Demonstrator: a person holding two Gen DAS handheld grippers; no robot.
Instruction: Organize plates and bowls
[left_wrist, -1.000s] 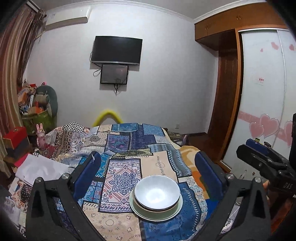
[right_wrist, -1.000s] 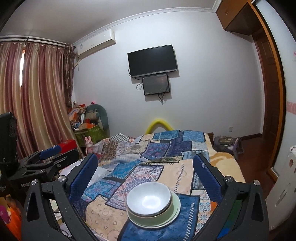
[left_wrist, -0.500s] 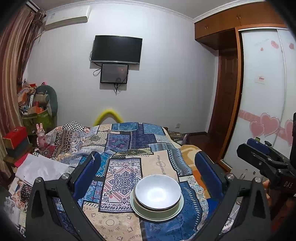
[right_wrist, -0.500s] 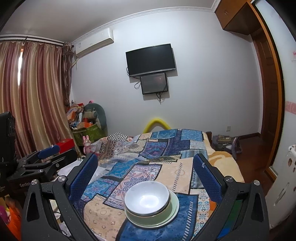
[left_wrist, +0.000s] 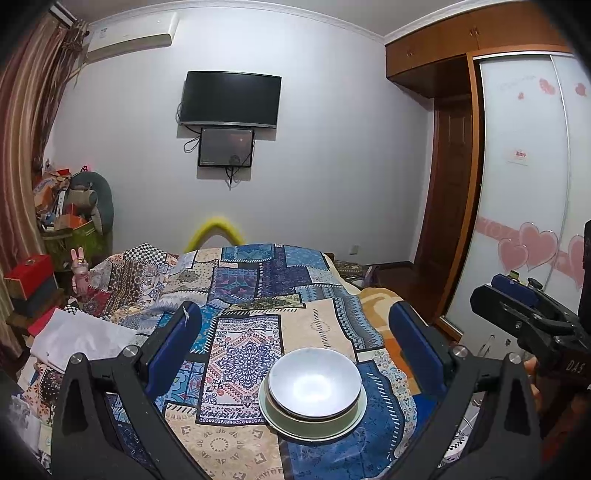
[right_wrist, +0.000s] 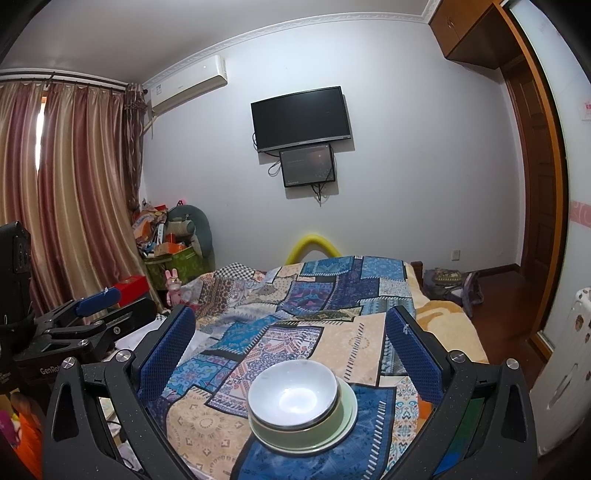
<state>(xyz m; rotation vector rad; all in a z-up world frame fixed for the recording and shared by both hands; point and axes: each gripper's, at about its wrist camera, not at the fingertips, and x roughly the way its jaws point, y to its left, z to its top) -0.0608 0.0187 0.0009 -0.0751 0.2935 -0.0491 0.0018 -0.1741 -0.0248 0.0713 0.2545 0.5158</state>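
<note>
A white bowl (left_wrist: 314, 384) sits nested in a green bowl on a pale green plate (left_wrist: 313, 430), all stacked on the patchwork bedspread. The same white bowl (right_wrist: 292, 395) and plate (right_wrist: 347, 424) show in the right wrist view. My left gripper (left_wrist: 291, 354) is held open above and in front of the stack, nothing between its blue pads. Open likewise, my right gripper (right_wrist: 291, 350) has the stack low between its fingers, untouched. Each gripper appears at the edge of the other's view: the right one (left_wrist: 524, 314) and the left one (right_wrist: 88, 314).
The patchwork bedspread (left_wrist: 251, 288) covers a bed filling the middle. White folded cloth (left_wrist: 81, 339) lies at the left edge. A cluttered pile of boxes (right_wrist: 166, 243) stands by the curtain. Wardrobe doors (left_wrist: 524, 206) and wooden floor (right_wrist: 509, 295) are to the right.
Both grippers have drifted slightly; the bowl stack has shifted a little in each view. Nothing was taken hold of or let go.
</note>
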